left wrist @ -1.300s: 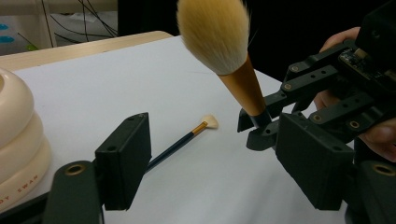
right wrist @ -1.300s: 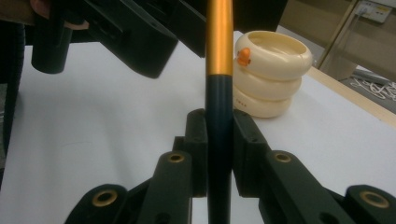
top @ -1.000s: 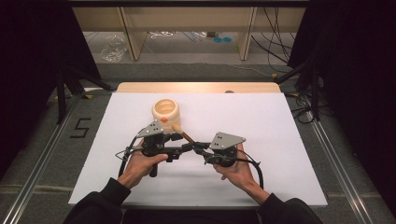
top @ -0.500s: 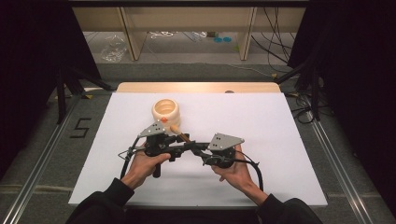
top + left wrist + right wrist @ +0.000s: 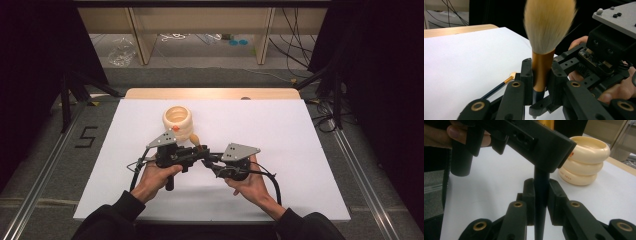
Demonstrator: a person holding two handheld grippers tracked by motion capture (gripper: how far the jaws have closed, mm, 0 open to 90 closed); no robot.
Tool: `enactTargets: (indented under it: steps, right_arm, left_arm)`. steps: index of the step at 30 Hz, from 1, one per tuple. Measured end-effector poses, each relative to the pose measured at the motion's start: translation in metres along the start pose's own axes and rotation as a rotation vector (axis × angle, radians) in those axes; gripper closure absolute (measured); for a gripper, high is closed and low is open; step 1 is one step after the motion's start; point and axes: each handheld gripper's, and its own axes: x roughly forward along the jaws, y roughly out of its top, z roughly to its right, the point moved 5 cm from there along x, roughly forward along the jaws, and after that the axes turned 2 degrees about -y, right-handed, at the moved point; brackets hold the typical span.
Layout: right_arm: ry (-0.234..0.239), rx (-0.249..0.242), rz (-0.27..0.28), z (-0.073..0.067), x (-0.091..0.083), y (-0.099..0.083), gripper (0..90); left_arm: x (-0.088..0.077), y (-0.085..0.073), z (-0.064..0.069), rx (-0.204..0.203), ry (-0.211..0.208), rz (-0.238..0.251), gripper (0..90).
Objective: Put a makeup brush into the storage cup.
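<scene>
I hold a makeup brush (image 5: 541, 67) between both grippers, near the middle of the table (image 5: 310, 130), a little toward my own edge. My left gripper (image 5: 540, 75) has its jaws pressed against the brush's gold ferrule, the pale bristles fanning up above them. My right gripper (image 5: 541, 197) is clamped on the black handle of the same brush — in the right gripper view the handle runs straight up between the jaws and under the body of the left gripper. In the high view the two grippers meet nose to nose, left gripper (image 5: 192, 154) and right gripper (image 5: 212, 162), my left hand (image 5: 157, 177) and right hand (image 5: 250, 182) behind them.

A cream ribbed pot (image 5: 177, 122) of three stacked rings stands on the white sheet just beyond the left gripper, toward the far edge and left of centre, open at the top. A thinner brush (image 5: 499, 86) with a dark handle and a gold band lies flat on the sheet beside the left gripper — its tip is pale
</scene>
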Motion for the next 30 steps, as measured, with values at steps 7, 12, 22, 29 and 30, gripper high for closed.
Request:
enactTargets:
  steps: [7,12,22,29,30]
  right_arm:
    - [0.019,0.034,-0.006,0.0005,-0.0003,-0.0006,78.5]
    - [0.017,0.053,0.011,0.0008,-0.0001,0.0004,78.5]
    - [0.028,0.102,0.024,0.0005,-0.0004,0.002,78.5]
    - [0.034,0.087,0.039,0.0007,0.0005,0.0026,78.3]
    - [0.035,0.089,0.039,0.0008,0.0003,0.0028,78.0]
  left_arm:
    - [0.0012,-0.0004,0.0005,-0.002,0.016,0.004,76.6]
    - [0.0014,0.0007,0.0009,-0.006,0.014,0.015,76.2]
    - [0.0015,-0.0001,0.0016,0.0,0.019,0.007,75.3]
    - [0.001,-0.0004,0.0008,0.0,0.013,0.01,77.1]
    - [0.0009,-0.0004,0.0009,0.001,0.014,0.011,77.2]
